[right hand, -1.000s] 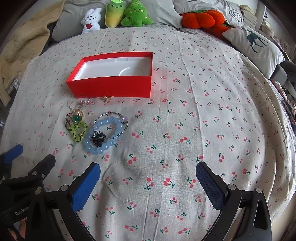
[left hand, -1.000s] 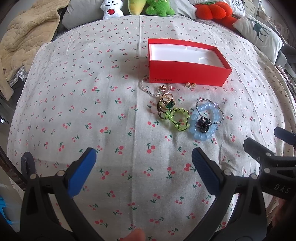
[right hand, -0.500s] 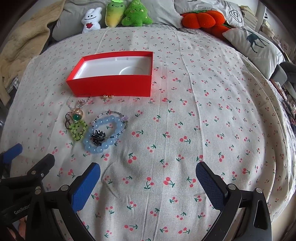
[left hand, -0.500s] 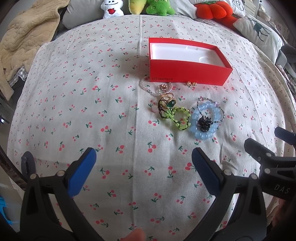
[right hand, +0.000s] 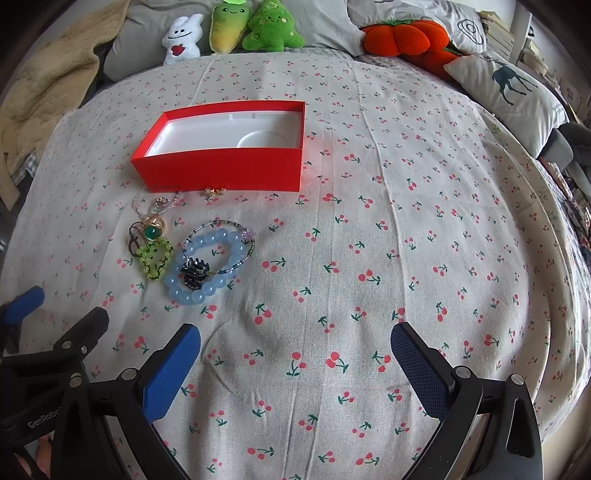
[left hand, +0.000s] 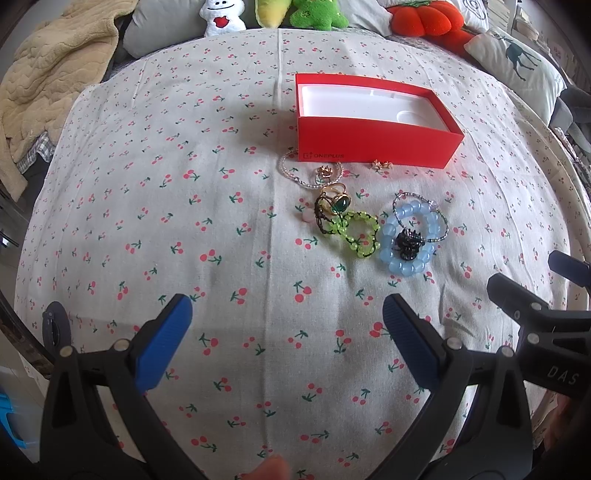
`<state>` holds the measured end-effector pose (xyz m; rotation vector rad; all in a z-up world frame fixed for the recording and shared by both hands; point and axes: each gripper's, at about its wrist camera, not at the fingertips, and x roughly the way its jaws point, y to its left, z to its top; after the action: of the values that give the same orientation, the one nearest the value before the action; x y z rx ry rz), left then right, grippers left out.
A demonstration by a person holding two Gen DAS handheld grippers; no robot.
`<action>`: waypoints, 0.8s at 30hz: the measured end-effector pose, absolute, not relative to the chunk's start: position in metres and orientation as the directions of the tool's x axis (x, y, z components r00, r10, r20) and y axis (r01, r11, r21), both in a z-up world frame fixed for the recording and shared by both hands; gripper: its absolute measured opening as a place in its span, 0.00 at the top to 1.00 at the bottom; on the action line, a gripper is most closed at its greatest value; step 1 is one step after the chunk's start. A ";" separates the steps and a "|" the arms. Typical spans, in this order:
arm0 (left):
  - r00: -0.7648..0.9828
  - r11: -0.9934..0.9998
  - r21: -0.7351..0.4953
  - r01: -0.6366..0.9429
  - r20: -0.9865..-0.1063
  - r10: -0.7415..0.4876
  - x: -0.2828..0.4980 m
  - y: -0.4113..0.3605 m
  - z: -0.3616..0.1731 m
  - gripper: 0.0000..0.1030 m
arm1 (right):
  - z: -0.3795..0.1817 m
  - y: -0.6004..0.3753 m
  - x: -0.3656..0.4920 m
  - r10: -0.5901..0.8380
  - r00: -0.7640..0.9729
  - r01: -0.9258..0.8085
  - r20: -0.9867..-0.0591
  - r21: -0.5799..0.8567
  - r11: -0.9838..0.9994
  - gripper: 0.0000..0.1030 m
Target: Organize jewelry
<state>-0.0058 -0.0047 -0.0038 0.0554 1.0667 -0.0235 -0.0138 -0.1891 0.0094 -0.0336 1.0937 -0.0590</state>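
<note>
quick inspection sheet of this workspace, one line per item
surface: cherry-print bedsheet, lightly creased
job's things: red box open, white tray bare; blue bead bracelet, green bead heart, green-stone ring, clear bead bracelet, small gold earrings lie in front of it
clutter: nothing seen
grippers: left tool open; right tool open; both hold nothing
cables: nothing seen
surroundings: plush toys, deer pillow, beige blanket

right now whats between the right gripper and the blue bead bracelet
Only bare cherry-print cloth lies between the right gripper and the blue bead bracelet; the right wrist view shows it. Both grippers are open.
</note>
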 end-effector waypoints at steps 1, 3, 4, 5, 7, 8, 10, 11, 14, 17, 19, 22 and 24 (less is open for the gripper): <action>0.483 0.998 0.034 0.046 -0.876 0.007 -0.006 -0.005 -0.004 0.00 | 0.009 -0.189 -0.014 -0.065 0.458 0.032 -0.887 -0.056 0.998 0.00; 0.483 0.998 0.034 0.046 -0.876 0.007 -0.006 -0.005 -0.004 0.00 | 0.009 -0.189 -0.014 -0.064 0.457 0.031 -0.887 -0.056 0.998 0.00; 0.483 0.998 0.034 0.046 -0.875 0.008 -0.006 -0.005 -0.004 0.00 | 0.009 -0.189 -0.014 -0.065 0.457 0.031 -0.887 -0.056 0.998 0.00; 0.483 0.998 0.034 0.046 -0.875 0.007 -0.006 -0.005 -0.004 0.00 | 0.009 -0.189 -0.014 -0.065 0.458 0.032 -0.886 -0.057 0.998 0.00; 0.483 0.998 0.033 0.046 -0.875 0.007 -0.006 -0.005 -0.004 0.00 | 0.009 -0.189 -0.014 -0.066 0.458 0.033 -0.886 -0.057 0.998 0.00; 0.483 0.998 0.034 0.046 -0.875 0.007 -0.006 -0.004 -0.004 0.00 | 0.009 -0.189 -0.014 -0.067 0.459 0.034 -0.886 -0.058 0.998 0.00; 0.482 0.998 0.034 0.046 -0.876 0.008 -0.006 -0.005 -0.004 0.00 | 0.008 -0.190 -0.015 -0.068 0.459 0.036 -0.886 -0.058 0.998 0.00; 0.482 0.998 0.034 0.046 -0.876 0.007 -0.006 -0.005 -0.004 0.00 | 0.008 -0.191 -0.015 -0.068 0.459 0.037 -0.886 -0.058 0.998 0.00; 0.483 0.998 0.034 0.046 -0.876 0.008 -0.006 -0.004 -0.004 0.00 | 0.009 -0.191 -0.015 -0.070 0.459 0.039 -0.885 -0.059 0.997 0.00; 0.482 0.998 0.036 0.045 -0.876 0.010 -0.006 -0.004 -0.004 0.00 | 0.008 -0.192 -0.015 -0.070 0.459 0.038 -0.886 -0.060 0.997 0.00; 0.481 0.998 0.037 0.044 -0.877 0.011 -0.007 -0.002 -0.004 0.00 | 0.008 -0.192 -0.015 -0.071 0.460 0.037 -0.885 -0.061 0.997 0.00; 0.476 0.998 0.037 0.045 -0.879 0.011 -0.006 -0.001 -0.004 0.00 | 0.009 -0.193 -0.015 -0.074 0.462 0.038 -0.884 -0.064 0.997 0.00; 0.475 0.998 0.039 0.047 -0.880 0.012 -0.005 -0.001 -0.004 0.00 | 0.012 -0.191 -0.015 -0.077 0.466 0.039 -0.881 -0.067 0.997 0.00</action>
<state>-0.0054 -0.0010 -0.0042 0.0607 1.0758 -0.0214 -0.0153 -0.1910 0.0116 -0.0394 1.0839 -0.0714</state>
